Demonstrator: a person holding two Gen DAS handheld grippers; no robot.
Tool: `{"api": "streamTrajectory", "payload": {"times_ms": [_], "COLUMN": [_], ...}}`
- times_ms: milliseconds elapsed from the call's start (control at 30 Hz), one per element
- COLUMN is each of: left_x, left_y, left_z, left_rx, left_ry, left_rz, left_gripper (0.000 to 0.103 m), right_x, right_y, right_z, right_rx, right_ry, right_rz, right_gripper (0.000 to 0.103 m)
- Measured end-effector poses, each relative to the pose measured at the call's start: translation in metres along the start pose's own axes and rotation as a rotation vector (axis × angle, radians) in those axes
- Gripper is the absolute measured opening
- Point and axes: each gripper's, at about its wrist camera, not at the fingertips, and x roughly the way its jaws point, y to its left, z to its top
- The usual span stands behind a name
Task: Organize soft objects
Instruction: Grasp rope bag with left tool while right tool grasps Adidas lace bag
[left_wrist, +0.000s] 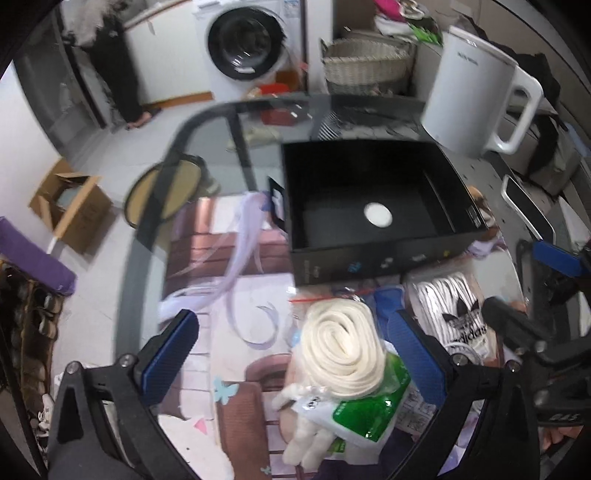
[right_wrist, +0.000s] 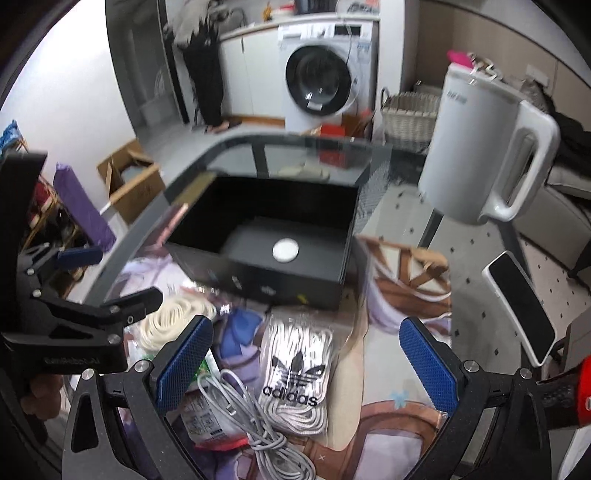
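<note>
While both tools are hovering spread wide and empty, the left tool (left_wrist: 295, 354) over the cream rope coil (left_wrist: 341, 345) and the right tool (right_wrist: 306, 354) over the bagged laces (right_wrist: 297, 365), sorting is barely starting. The black box (left_wrist: 373, 195) is holding only a white disc (left_wrist: 377, 215), and the soft things are lying on the desk (right_wrist: 388, 343) just before it.

A home laundry corner: washing machine (right_wrist: 320, 82), wicker basket (right_wrist: 408, 119).

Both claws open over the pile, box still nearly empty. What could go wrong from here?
1. The grey cable lies tangled over the Adidas lace pack; lifting one may drag the other.
2. The white kettle stands close beside the black box; a wide swing might knock it.
3. The phone lies near the right claw.
</note>
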Motion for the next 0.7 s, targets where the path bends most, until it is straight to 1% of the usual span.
{"api": "streamTrajectory", "payload": {"times_ms": [100, 200, 300, 400, 433, 500, 533, 567, 600, 633, 700], "left_x": [0.012, 0.023, 0.032, 0.041, 0.045, 0.054, 0.056, 0.056, 0.055, 0.053, 0.05], "left_y": [-0.002, -0.006, -0.008, -0.015, -0.017, -0.019, -0.019, -0.018, -0.017, -0.016, -0.014], "left_z": [0.001, 0.001, 0.001, -0.001, -0.002, -0.003, -0.004, -0.004, -0.004, -0.004, -0.004], "left_rx": [0.02, 0.035, 0.037, 0.054, 0.062, 0.074, 0.065, 0.054, 0.047, 0.044, 0.04], "left_ry": [0.052, 0.084, 0.108, 0.138, 0.147, 0.175, 0.189, 0.202, 0.203, 0.197, 0.191], "left_rz": [-0.04, -0.029, -0.044, -0.052, -0.053, -0.067, -0.095, -0.121, -0.123, -0.12, -0.122], "left_gripper": [0.102, 0.101, 0.101, 0.101, 0.098, 0.083, 0.067, 0.057, 0.055, 0.05, 0.046], "right_x": [0.016, 0.034, 0.045, 0.054, 0.056, 0.06, 0.061, 0.063, 0.065, 0.067, 0.069], "right_y": [0.0, 0.003, 0.002, 0.0, -0.001, -0.004, -0.004, -0.004, -0.005, -0.004, -0.002], "right_z": [-0.002, -0.007, -0.012, -0.012, -0.012, -0.013, -0.014, -0.015, -0.016, -0.017, -0.018], "right_rx": [-0.017, -0.04, -0.038, -0.041, -0.04, -0.038, -0.037, -0.036, -0.034, -0.036, -0.042], "right_ry": [0.066, 0.129, 0.17, 0.19, 0.196, 0.209, 0.217, 0.224, 0.233, 0.237, 0.242], "right_rz": [0.013, 0.037, 0.042, 0.042, 0.04, 0.041, 0.043, 0.045, 0.05, 0.052, 0.063], "right_gripper": [0.103, 0.103, 0.103, 0.103, 0.103, 0.102, 0.102, 0.101, 0.1, 0.098, 0.09]}}
